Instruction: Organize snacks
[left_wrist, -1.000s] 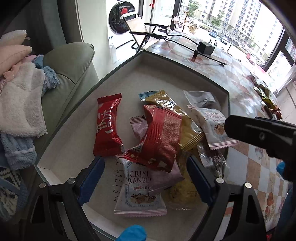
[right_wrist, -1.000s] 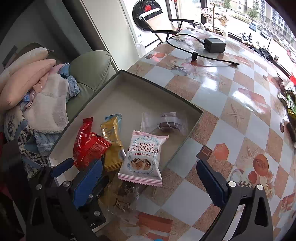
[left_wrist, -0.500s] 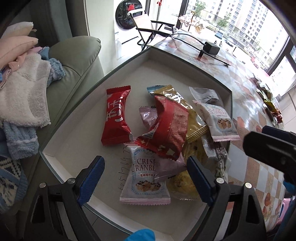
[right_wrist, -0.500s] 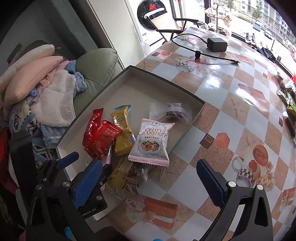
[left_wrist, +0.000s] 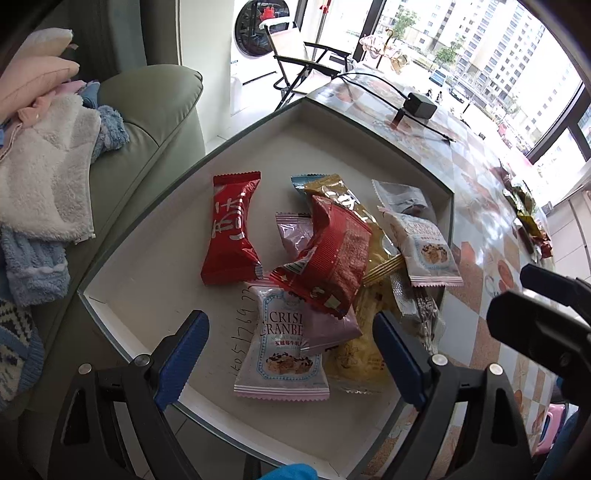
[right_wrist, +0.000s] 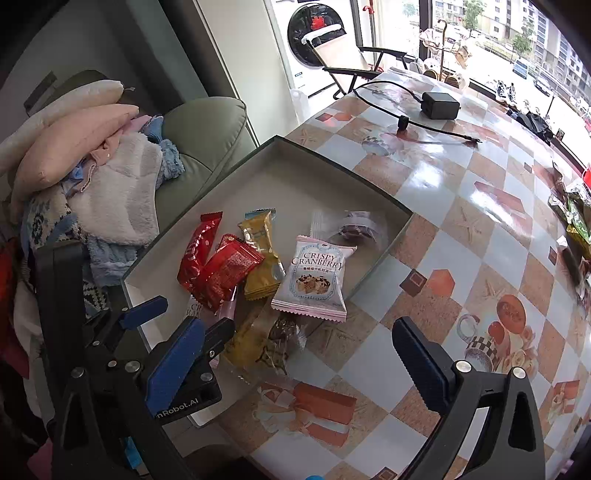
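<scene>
A shallow white box (left_wrist: 147, 280) with a dark rim (right_wrist: 332, 168) sits on the table corner and holds several snack packets. Among them are a red bar (left_wrist: 231, 229), a red packet (left_wrist: 332, 254), a gold packet (right_wrist: 260, 258) and two Crispy Cranberry packets (left_wrist: 282, 347) (right_wrist: 316, 278). A yellow packet and a clear one (right_wrist: 271, 341) hang over the box's near edge. My left gripper (left_wrist: 291, 358) is open and empty above the box's near end. My right gripper (right_wrist: 295, 362) is open and empty above the table beside the box.
The table has a checked patterned cover (right_wrist: 461, 229). A black adapter with its cable (right_wrist: 439, 105) lies at the far end. More snack packets (right_wrist: 576, 221) lie at the right edge. A green sofa (right_wrist: 199, 129) with piled clothes (right_wrist: 110, 192) stands left of the table.
Both grippers have drawn back and up from the box, so more of it and the table shows. The snacks have not moved. Both grippers stay open.
</scene>
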